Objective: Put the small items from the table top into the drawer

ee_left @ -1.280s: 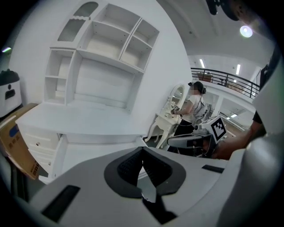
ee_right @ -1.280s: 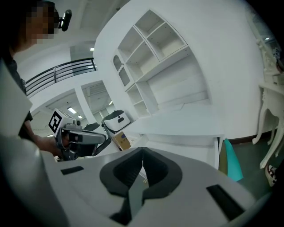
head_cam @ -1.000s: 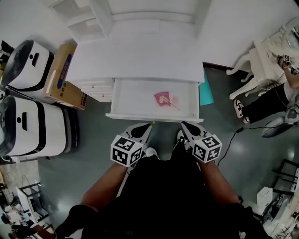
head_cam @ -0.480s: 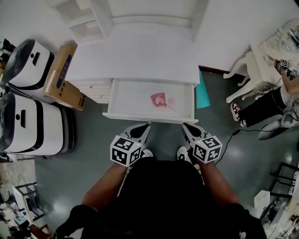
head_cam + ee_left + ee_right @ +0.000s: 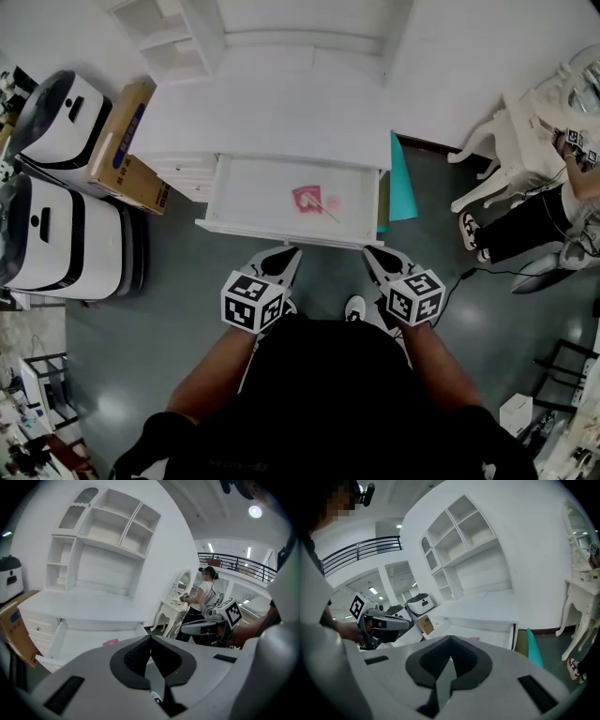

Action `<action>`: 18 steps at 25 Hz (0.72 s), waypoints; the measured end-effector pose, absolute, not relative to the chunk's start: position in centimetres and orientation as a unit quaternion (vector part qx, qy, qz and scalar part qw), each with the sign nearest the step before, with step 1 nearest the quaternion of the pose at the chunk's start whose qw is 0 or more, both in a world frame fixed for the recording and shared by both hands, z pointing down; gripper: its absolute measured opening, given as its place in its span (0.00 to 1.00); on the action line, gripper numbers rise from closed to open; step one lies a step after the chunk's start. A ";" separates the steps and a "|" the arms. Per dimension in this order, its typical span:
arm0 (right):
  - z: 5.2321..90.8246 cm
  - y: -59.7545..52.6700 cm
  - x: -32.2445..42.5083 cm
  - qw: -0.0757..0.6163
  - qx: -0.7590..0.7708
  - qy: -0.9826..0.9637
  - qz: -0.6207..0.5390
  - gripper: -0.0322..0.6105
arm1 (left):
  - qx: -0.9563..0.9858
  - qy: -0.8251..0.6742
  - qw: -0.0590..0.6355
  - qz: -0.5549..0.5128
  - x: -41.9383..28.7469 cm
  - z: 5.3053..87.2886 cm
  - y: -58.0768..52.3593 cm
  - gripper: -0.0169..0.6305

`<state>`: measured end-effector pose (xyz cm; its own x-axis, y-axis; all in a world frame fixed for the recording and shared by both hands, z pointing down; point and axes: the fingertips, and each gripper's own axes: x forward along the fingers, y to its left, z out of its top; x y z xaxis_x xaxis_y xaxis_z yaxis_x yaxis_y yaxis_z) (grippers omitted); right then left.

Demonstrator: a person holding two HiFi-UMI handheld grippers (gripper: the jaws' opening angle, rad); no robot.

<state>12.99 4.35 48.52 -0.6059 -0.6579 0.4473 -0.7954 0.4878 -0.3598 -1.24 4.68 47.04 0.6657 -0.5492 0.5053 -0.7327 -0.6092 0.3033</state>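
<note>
The white desk (image 5: 281,117) has a bare top, and its drawer (image 5: 248,192) stands pulled out. Inside the drawer lie a pink packet (image 5: 306,198) and a small pink item on a thin stick (image 5: 334,207); the packet (image 5: 110,642) also shows in the left gripper view. My left gripper (image 5: 290,253) and right gripper (image 5: 369,254) hang side by side just in front of the drawer's front edge, close to my body. In each gripper view the jaws meet, left gripper (image 5: 151,638) and right gripper (image 5: 450,641), with nothing between them.
A cardboard box (image 5: 124,150) and two white machines (image 5: 56,112) (image 5: 56,246) stand left of the desk. A teal board (image 5: 401,183) leans at its right side. A white vanity table (image 5: 525,117) and a seated person (image 5: 530,214) are at far right. Grey floor lies below.
The desk and drawer have drifted a little left in the head view, showing more of the teal board. Both grippers stay shut in front of the drawer.
</note>
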 end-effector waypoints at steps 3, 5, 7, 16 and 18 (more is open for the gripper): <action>48.7 4.6 13.3 0.127 0.419 -0.856 0.273 0.09 | 0.874 -0.371 0.253 0.186 -0.8 47.2 5.0 0.04; 48.8 4.7 13.3 0.129 0.415 -0.858 0.274 0.09 | 0.872 -0.372 0.256 0.190 -0.7 47.3 5.3 0.04; 49.0 4.7 13.2 0.130 0.410 -0.860 0.274 0.09 | 0.871 -0.372 0.256 0.195 -0.6 47.4 5.5 0.04; 49.4 4.8 12.9 0.137 0.400 -0.863 0.275 0.09 | 0.868 -0.374 0.255 0.205 -0.7 47.5 5.7 0.04; 49.5 4.8 12.8 0.138 0.398 -0.864 0.274 0.09 | 0.868 -0.374 0.254 0.205 -0.7 47.5 5.7 0.04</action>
<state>12.84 4.83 49.50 -0.6445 -0.6133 0.4567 -0.7644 0.5322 -0.3640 -0.73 5.70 47.47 0.6370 -0.5448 0.5454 -0.7528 -0.5920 0.2878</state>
